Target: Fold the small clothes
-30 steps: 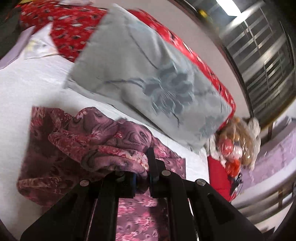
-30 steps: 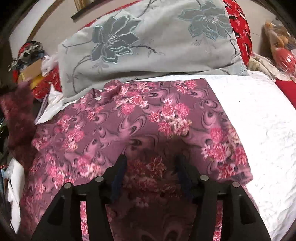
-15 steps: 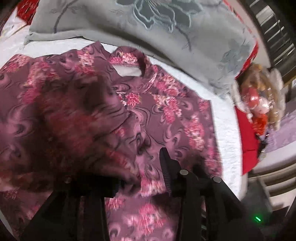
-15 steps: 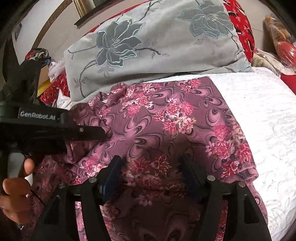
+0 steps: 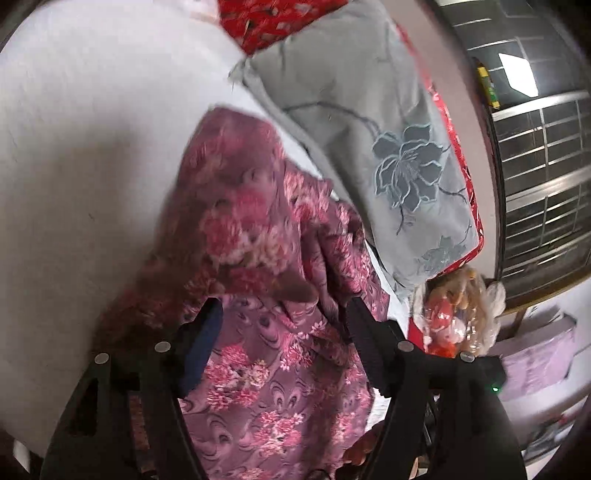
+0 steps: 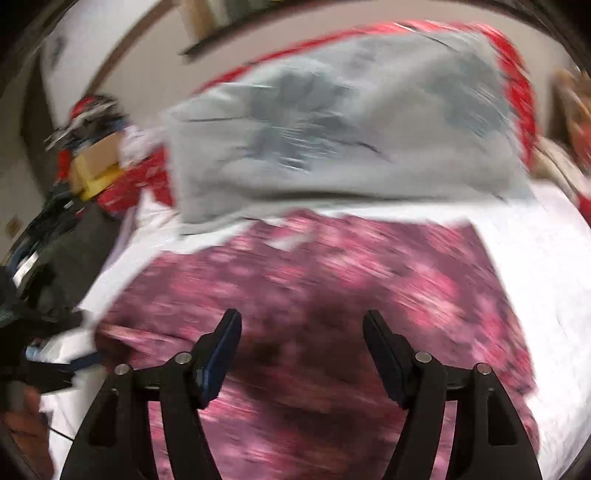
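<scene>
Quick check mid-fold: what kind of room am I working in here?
Most likely a bedroom: the floral garment lies on a white bedsheet, a grey flower-print pillow sits behind it, and a barred window is off to the side.

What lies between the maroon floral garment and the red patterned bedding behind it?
A grey pillow with blue flower embroidery lies between the maroon floral garment and the red patterned bedding, clearest in the left wrist view.

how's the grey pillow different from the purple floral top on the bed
The grey pillow is plump, pale and plain apart from a few large blue-grey flowers; the purple floral top is thin and densely covered in pink blossoms. The pillow leans on a red cushion; the top lies on the white bedcover, one part folded over. Both are floral fabric.
</scene>
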Demonstrator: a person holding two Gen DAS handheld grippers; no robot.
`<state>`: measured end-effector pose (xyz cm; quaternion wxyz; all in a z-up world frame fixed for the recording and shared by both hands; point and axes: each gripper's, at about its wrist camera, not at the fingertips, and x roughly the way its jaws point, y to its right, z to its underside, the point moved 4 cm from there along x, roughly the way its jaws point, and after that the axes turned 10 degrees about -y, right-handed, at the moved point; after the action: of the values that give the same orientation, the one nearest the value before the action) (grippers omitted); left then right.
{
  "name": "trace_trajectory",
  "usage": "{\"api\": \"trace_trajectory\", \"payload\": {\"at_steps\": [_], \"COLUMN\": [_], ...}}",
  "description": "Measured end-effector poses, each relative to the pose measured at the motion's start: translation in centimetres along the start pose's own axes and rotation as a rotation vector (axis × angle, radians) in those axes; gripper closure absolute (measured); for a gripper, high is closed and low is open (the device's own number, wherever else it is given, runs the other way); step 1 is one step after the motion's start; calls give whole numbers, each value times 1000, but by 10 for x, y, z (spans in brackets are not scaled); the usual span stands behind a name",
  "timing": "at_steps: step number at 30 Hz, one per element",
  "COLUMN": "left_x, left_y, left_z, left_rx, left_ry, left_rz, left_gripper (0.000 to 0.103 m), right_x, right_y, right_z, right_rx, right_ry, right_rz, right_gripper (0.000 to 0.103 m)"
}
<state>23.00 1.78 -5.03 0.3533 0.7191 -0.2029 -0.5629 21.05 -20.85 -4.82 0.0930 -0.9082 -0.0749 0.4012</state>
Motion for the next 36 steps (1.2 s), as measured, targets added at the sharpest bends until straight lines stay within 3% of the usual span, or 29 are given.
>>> {"api": "trace_trajectory", "payload": {"at_steps": [4,6,8,9,15,18,21,24,26,27,28,30,31,32,33,36], "left_x": [27,27,26,25,26,27,29,30,30,30,30,30,29,28,27,27], "left_y": [-4,-8,-15,-17,-20,-19,-22,-21,-20,-20,-19,-18,-17,-17,-17,-20], "left_z": [5,5,0,-1,-5,-5,-5,-5,-4,-4,-4,-5,-5,-5,-5,-7], "left_rx": [6,1,-5,-10,-16,-13,-21,-17,-8,-4,0,11,19,22,25,15], "left_ry": [-3,17,38,46,57,54,45,51,60,62,68,81,90,95,98,92], "left_rz": [-5,-25,-23,-28,-9,-13,-7,-13,-21,-25,-30,-37,-40,-43,-46,-41], "left_gripper": [35,35,35,35,35,35,35,35,35,35,35,36,38,40,41,41], "right_x": [34,50,54,52,9,-3,-2,-12,-16,-13,-8,9,18,21,17,-20], "right_y": [-52,-57,-48,-38,50,99,132,148,155,156,154,150,144,140,135,136], "right_z": [-1,-4,-9,-12,-9,14,42,51,49,47,44,32,23,17,8,-11], "right_rx": [-219,-241,-178,-120,246,403,533,603,661,666,654,612,575,539,502,502], "right_ry": [-46,-66,-76,-70,44,34,-32,8,55,59,46,-9,-42,-52,-28,161], "right_rz": [121,169,107,67,-45,-40,-87,-82,-121,-127,-134,-102,-99,-114,-117,-150], "right_gripper": [30,36,79,85,90,91,89,83,62,57,53,53,64,98,97,97]}}
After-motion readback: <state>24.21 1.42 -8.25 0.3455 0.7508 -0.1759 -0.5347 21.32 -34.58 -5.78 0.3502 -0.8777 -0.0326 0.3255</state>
